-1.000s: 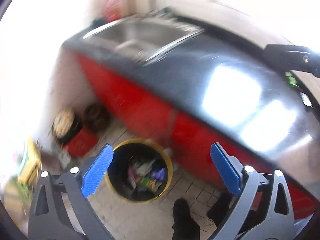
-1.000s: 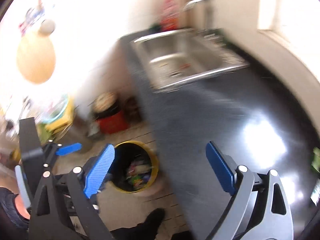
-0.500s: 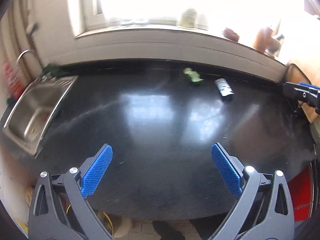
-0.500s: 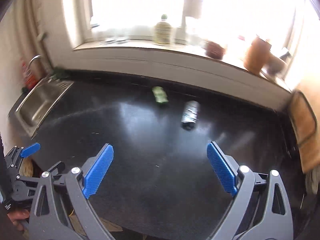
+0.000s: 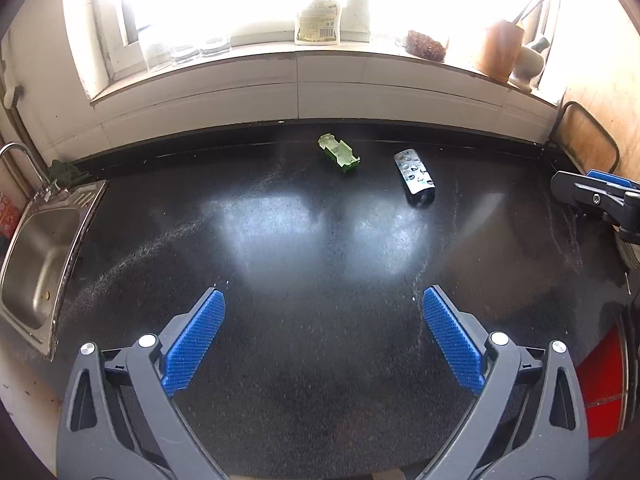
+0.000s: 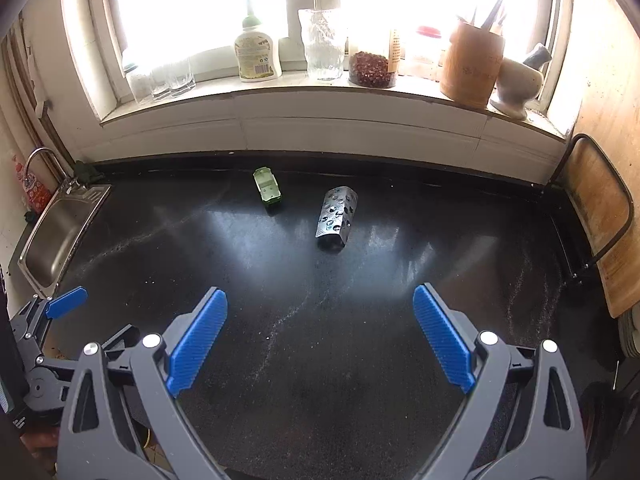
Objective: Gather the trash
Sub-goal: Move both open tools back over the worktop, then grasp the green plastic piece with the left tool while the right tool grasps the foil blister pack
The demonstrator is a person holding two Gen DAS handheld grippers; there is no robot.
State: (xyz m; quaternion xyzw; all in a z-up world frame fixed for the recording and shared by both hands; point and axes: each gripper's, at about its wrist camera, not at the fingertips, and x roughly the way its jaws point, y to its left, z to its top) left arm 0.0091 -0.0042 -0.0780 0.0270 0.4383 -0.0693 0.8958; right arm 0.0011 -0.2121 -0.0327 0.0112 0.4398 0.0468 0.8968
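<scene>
Blue-padded left gripper point(image 5: 323, 322) and right gripper point(image 6: 320, 320) hover with jaws wide apart, empty, over the black countertop point(image 6: 360, 360), where a green carton point(image 6: 267, 191) and silver wrapper point(image 6: 336, 218) lie near the back wall, right of the steel sink point(image 6: 52, 240).

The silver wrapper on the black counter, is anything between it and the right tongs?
No. Only bare black counter lies between the open right tongs and the silver wrapper. The green carton sits off to its left.
</scene>
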